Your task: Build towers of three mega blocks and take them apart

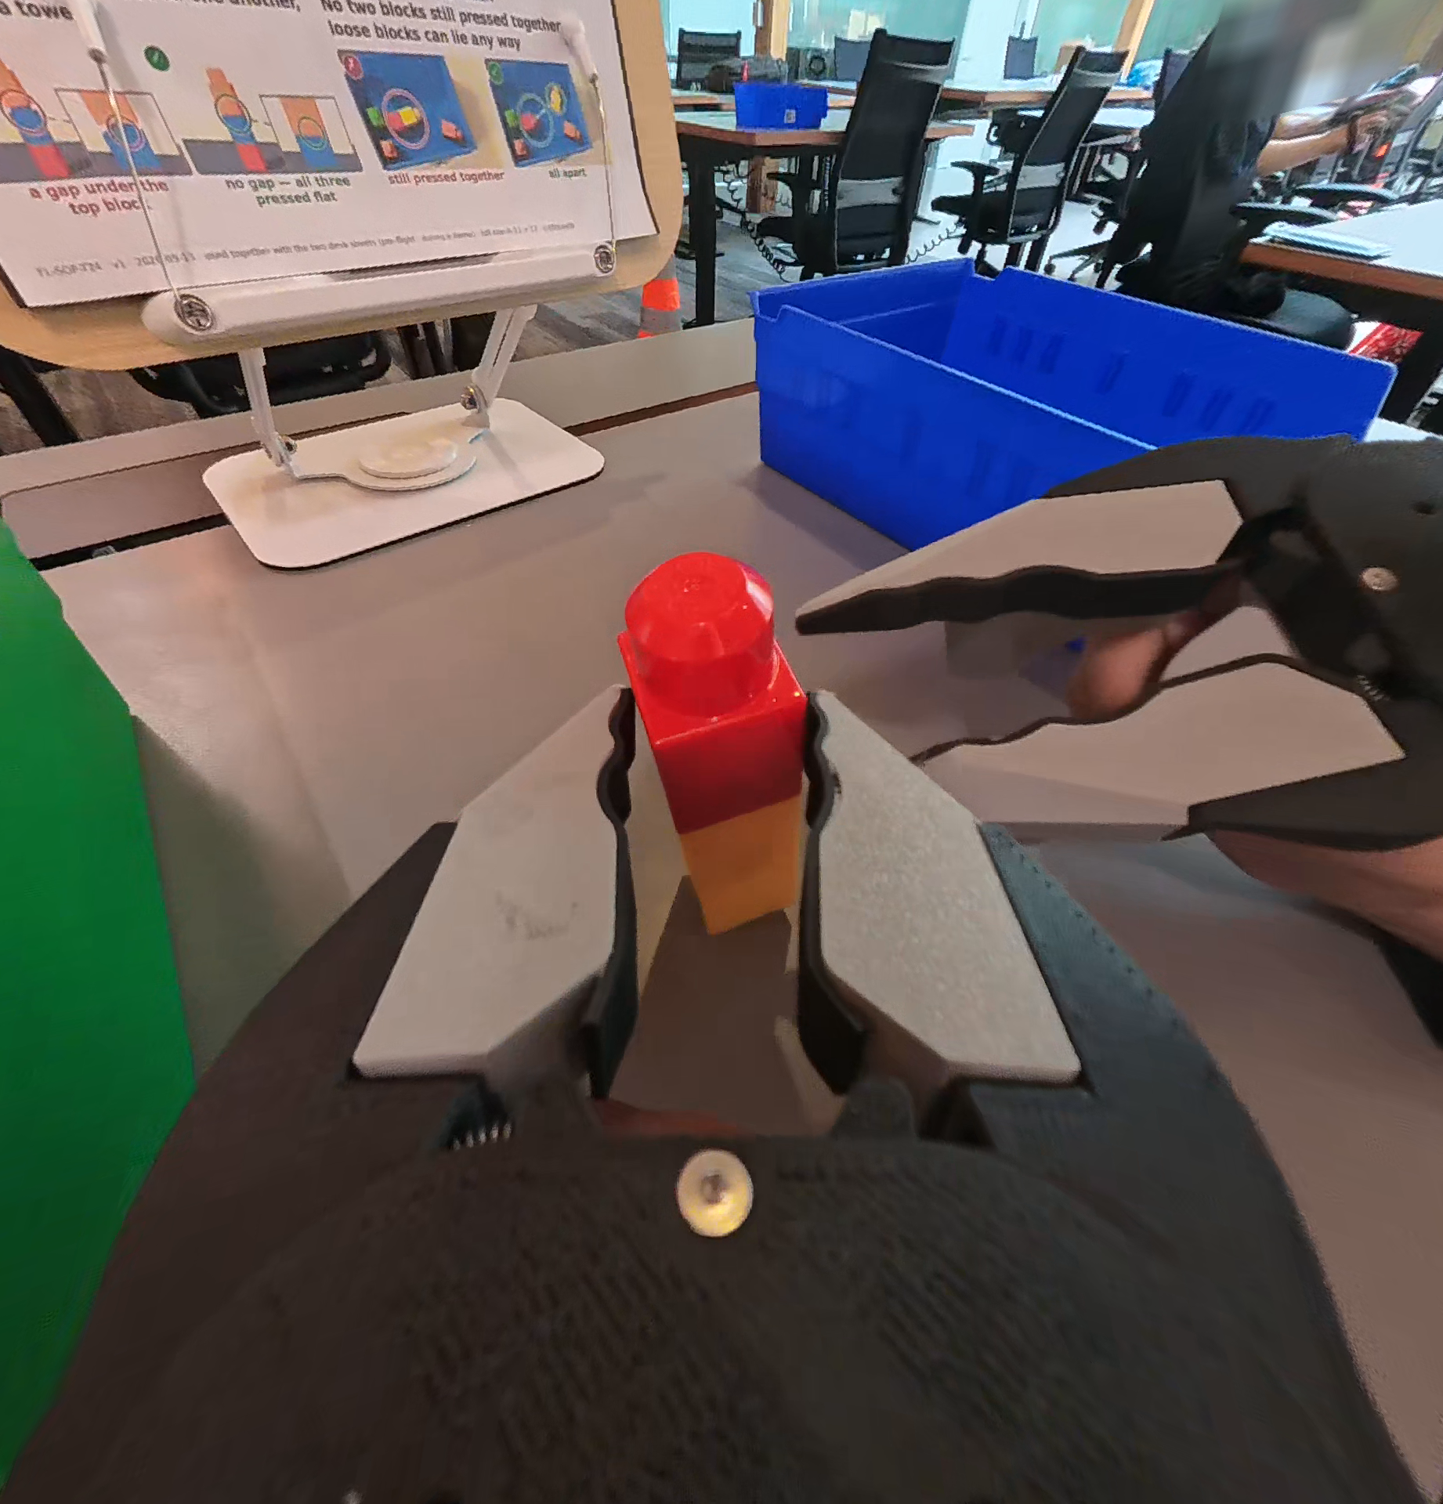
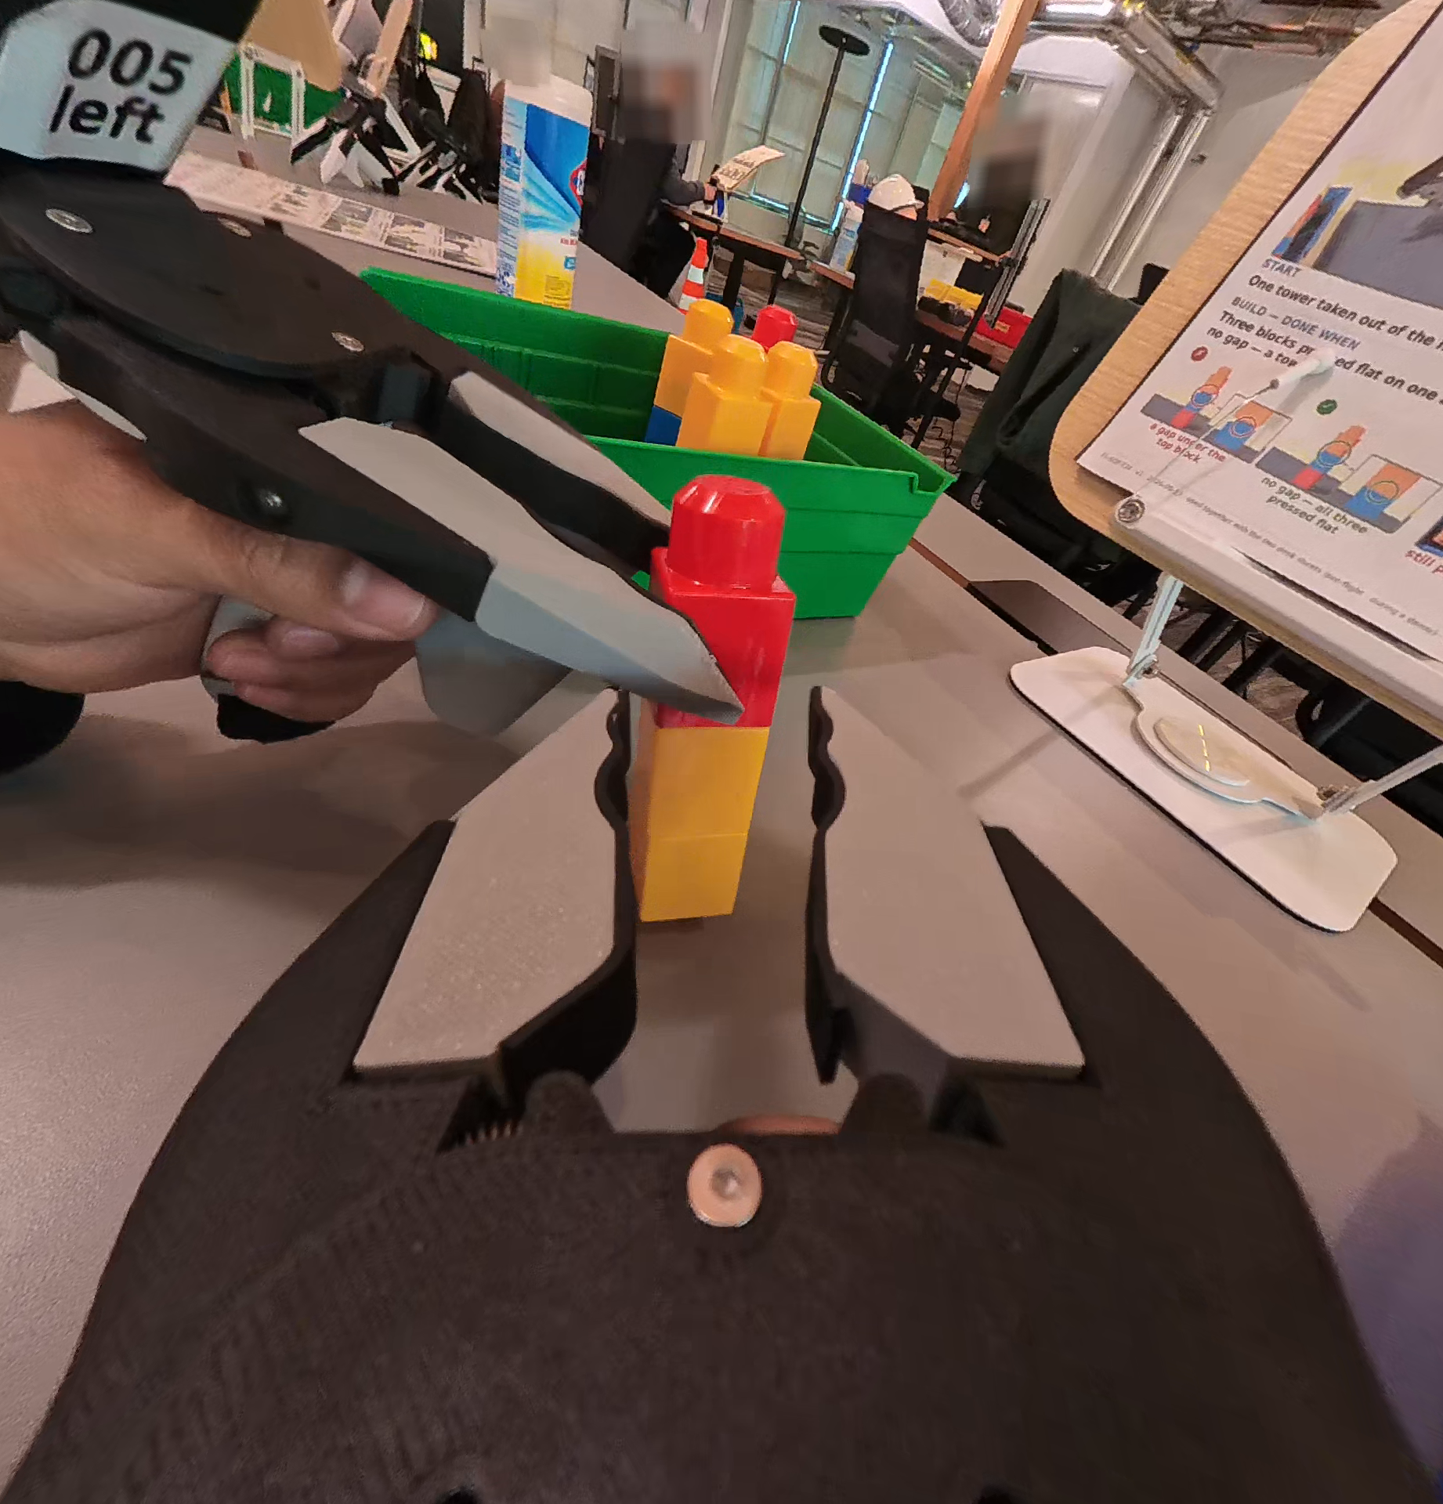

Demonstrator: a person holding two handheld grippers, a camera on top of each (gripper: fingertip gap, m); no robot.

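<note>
A tower stands on the grey table (image 1: 360, 700): a red block (image 1: 722, 732) on top of two yellow blocks (image 1: 743, 871). My left gripper (image 1: 714, 708) is shut on the red block, one finger on each side. In the right wrist view the left gripper (image 2: 698, 627) comes in from the left onto the red block (image 2: 726, 618). My right gripper (image 2: 714, 700) is open, its jaws on either side of the yellow blocks (image 2: 694, 814), with a gap on the right. It also shows at the right of the left wrist view (image 1: 857, 688).
A blue bin (image 1: 946, 439) sits at the back right. A green bin (image 2: 824, 521) behind the tower holds several yellow, blue and red block towers (image 2: 734, 407). An instruction sheet on a white stand (image 1: 393, 480) is behind. A wipes canister (image 2: 539, 203) stands farther off. My left and right fingertips are right by each other.
</note>
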